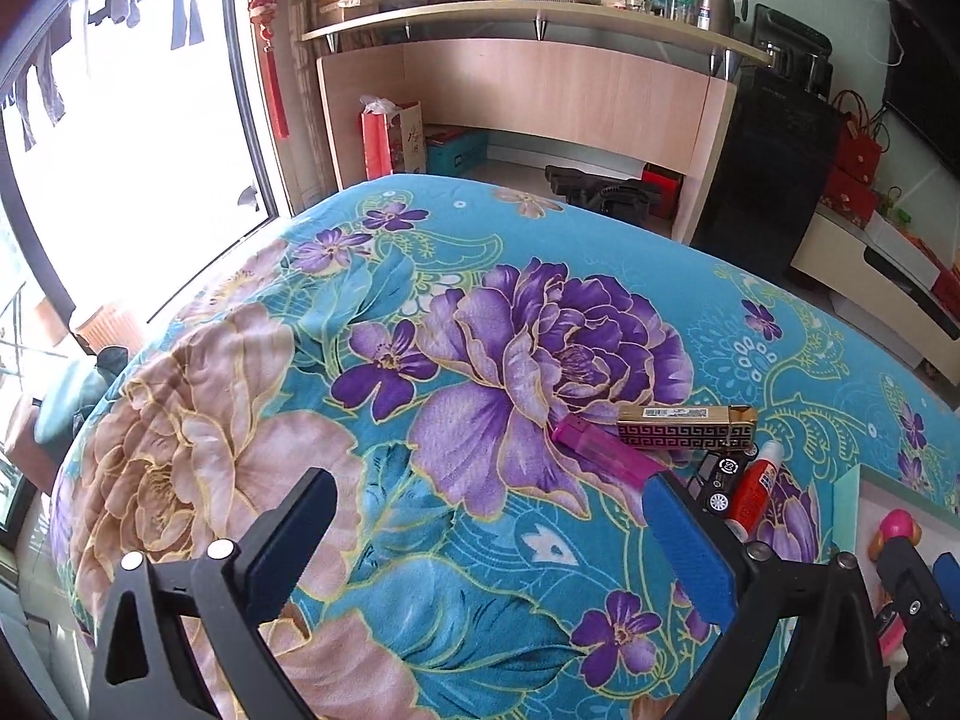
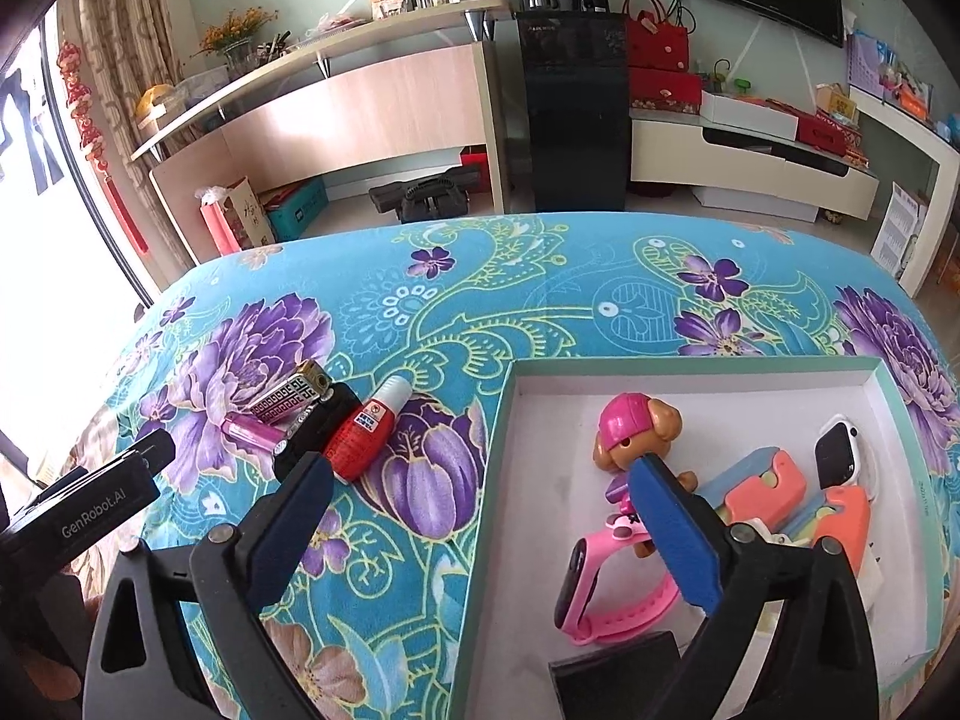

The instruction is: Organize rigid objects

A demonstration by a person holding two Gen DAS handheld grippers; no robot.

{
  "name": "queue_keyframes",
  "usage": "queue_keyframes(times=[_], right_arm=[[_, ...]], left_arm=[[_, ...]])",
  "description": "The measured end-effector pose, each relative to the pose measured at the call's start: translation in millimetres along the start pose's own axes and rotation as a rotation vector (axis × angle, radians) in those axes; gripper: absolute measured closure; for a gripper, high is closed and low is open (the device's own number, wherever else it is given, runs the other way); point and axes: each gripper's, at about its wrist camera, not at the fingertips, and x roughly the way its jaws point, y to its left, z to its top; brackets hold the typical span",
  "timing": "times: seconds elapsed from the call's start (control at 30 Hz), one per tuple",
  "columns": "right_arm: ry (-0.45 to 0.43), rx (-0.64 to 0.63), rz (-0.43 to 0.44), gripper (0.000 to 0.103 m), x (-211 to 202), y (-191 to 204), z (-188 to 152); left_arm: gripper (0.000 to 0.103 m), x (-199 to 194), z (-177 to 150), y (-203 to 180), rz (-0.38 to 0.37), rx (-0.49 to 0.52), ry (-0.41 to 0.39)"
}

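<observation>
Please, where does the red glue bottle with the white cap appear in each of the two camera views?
Left wrist view: red glue bottle at lower right, just past the left gripper's blue finger, beside the black toy car.
Right wrist view: glue bottle left of centre, left of the tray.
Shared landmark: the gold patterned box.

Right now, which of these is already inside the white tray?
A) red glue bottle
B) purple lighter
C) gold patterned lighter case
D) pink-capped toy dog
D: the pink-capped toy dog stands on the white tray floor beside a pink watch, while the red glue bottle, gold patterned lighter case and purple lighter lie in a cluster on the floral blanket left of the tray.
</observation>
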Motion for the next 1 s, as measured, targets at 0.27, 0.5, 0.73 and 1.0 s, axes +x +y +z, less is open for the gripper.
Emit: queue_keyframes(times=[0.27,0.5,0.73,1.0], right_arm=[[-0.058,-0.015,0.056,0.0,5.7,14.4,9.9],[-0.069,-0.006,0.105,0.0,18.4,23.4,12.4],[-0.051,-0.038,0.091,0.0,36.2,38.5,9.3],[-0.001,-0.07,0.105,0.0,57.8,57.4,2.7]], left_arm=[[0.0,2.1,10.8,16.3,-0.019,-0.051,0.0],[0.0,12.7,27.5,17.9,-0.005,-0.059,0.006],[0.0,38.5,33.2,7.7,-0.019,-0.034,0.041],[0.0,65.5,22.1,13.4,-0.031,-0.043,0.119]])
